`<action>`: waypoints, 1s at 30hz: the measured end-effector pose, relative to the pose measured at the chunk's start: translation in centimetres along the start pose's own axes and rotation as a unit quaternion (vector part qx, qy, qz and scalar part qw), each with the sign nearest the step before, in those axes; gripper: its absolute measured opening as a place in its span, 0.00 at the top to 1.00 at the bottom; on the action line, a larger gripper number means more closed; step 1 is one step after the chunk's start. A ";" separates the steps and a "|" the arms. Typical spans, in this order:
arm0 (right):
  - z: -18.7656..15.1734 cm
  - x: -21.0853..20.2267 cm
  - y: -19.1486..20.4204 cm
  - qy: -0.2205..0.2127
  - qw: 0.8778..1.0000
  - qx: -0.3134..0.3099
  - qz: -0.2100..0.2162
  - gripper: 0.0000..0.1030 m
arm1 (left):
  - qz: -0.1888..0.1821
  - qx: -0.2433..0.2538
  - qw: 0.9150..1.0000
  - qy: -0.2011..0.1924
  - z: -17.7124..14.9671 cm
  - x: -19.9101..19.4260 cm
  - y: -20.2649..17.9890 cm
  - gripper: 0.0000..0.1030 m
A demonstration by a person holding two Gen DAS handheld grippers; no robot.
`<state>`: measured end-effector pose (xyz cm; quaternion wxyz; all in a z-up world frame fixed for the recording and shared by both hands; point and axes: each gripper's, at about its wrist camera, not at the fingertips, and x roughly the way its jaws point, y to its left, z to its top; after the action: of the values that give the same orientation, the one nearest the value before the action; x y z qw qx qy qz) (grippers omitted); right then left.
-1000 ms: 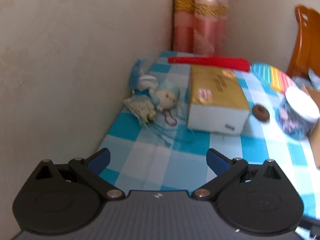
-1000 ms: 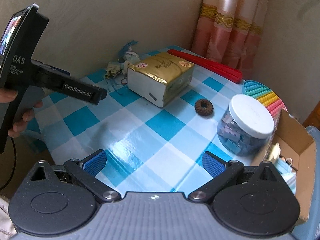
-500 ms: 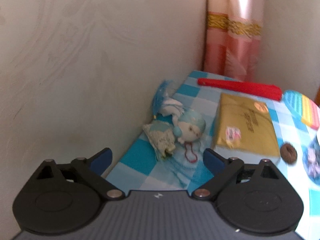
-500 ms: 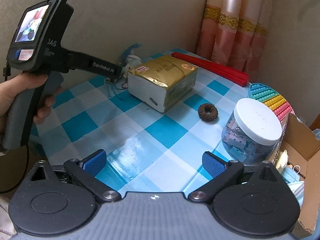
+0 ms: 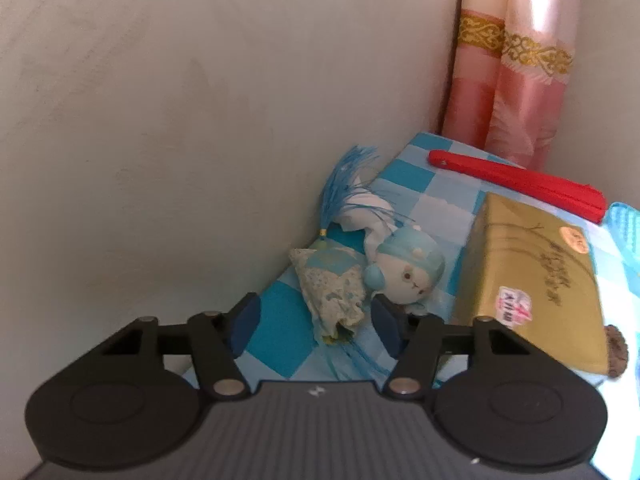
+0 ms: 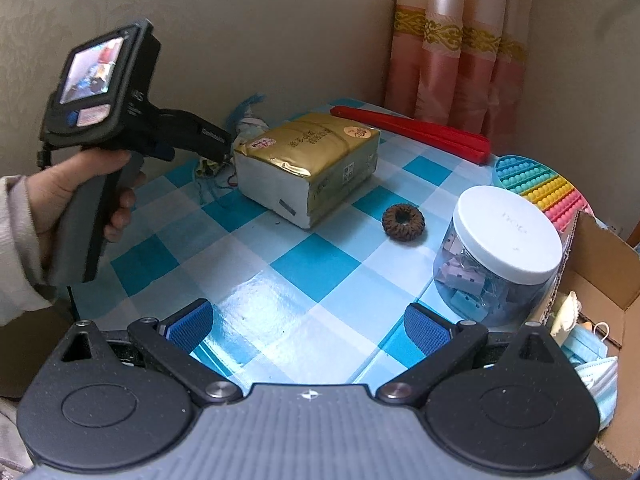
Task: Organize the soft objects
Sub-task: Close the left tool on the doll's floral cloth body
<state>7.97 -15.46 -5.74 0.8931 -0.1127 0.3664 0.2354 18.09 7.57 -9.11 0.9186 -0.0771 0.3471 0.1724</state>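
A small soft doll with a pale face, a blue cap, a patterned cloth body and a blue tassel lies by the wall on the blue-checked table. My left gripper is open, its jaws on either side of the doll's cloth body, close to it. In the right wrist view the left gripper reaches toward the doll, mostly hidden behind a gold tissue pack. My right gripper is open and empty above the table's near part.
A brown hair scrunchie, a white-lidded clear jar, a red folded fan, a rainbow pop toy and a cardboard box with face masks at the right. Wall on the left, curtain behind.
My left gripper has moved forward and down to the doll, and its jaws have narrowed around the cloth body. My right gripper has stayed almost still.
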 end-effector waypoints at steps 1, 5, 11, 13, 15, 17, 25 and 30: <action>0.0 0.0 -0.1 0.000 1.000 0.000 0.001 0.00 | -0.001 -0.002 1.000 0.000 0.1 0.2 0.0 0.49; 0.2 0.2 -0.1 0.000 1.000 -0.001 0.004 0.00 | -0.008 -0.001 1.000 0.005 0.2 0.7 -0.2 0.60; 0.4 0.3 0.2 0.002 1.000 -0.004 0.004 0.00 | -0.019 -0.001 1.000 0.007 0.1 0.8 0.0 0.77; 0.5 0.3 0.3 0.002 1.000 -0.005 0.004 0.00 | -0.023 -0.002 1.000 0.010 0.0 0.5 0.2 0.79; 0.6 0.3 0.4 0.002 1.000 -0.006 0.003 0.00 | -0.029 -0.003 0.999 0.015 -0.1 0.1 0.4 0.79; 0.6 0.3 0.5 0.003 1.000 -0.008 0.001 0.00 | -0.033 -0.005 0.999 0.019 -0.4 -0.4 0.7 0.78; 1.0 0.4 1.2 0.005 1.000 -0.013 0.005 0.00 | -0.017 -0.010 1.000 0.000 -0.5 -0.4 0.6 0.44; 1.4 0.4 1.3 0.005 1.000 -0.014 0.005 0.00 | -0.024 -0.003 1.000 0.011 -0.4 0.6 0.2 0.58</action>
<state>8.40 -13.68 -5.09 0.8883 -0.1241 0.3685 0.2443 18.24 7.81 -9.81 0.9183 -0.0898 0.3550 0.1507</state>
